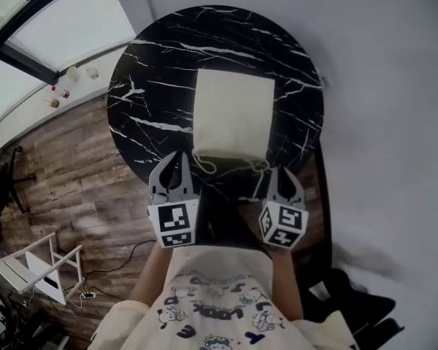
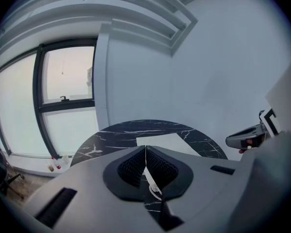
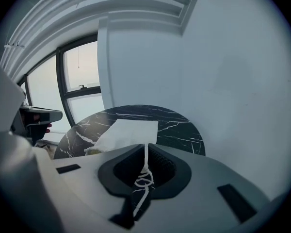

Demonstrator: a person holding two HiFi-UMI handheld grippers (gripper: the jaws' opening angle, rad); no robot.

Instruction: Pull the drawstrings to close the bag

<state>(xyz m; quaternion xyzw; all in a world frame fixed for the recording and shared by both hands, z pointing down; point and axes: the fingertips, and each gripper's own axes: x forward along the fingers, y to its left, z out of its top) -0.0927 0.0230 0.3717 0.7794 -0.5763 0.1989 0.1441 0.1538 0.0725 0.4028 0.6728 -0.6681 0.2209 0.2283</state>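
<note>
A cream drawstring bag (image 1: 232, 114) lies flat on the round black marble table (image 1: 153, 86), its mouth toward me. Two white drawstrings trail slack from the near corners, one at the left (image 1: 204, 162) and one at the right (image 1: 257, 166). My left gripper (image 1: 178, 154) hovers shut just left of the left string. My right gripper (image 1: 280, 170) hovers shut just right of the right string. In the left gripper view the jaws (image 2: 145, 148) meet with a string (image 2: 154, 187) showing below them. In the right gripper view the shut jaws (image 3: 146, 145) frame a knotted string (image 3: 143, 181). Neither string looks taut or pinched.
The table's near edge lies right under both grippers. Wooden floor (image 1: 66, 173) spreads to the left, with a white rack (image 1: 36, 268) at lower left. Small bottles (image 1: 58, 93) stand on the window sill. Dark gear (image 1: 350, 301) lies on the floor at lower right.
</note>
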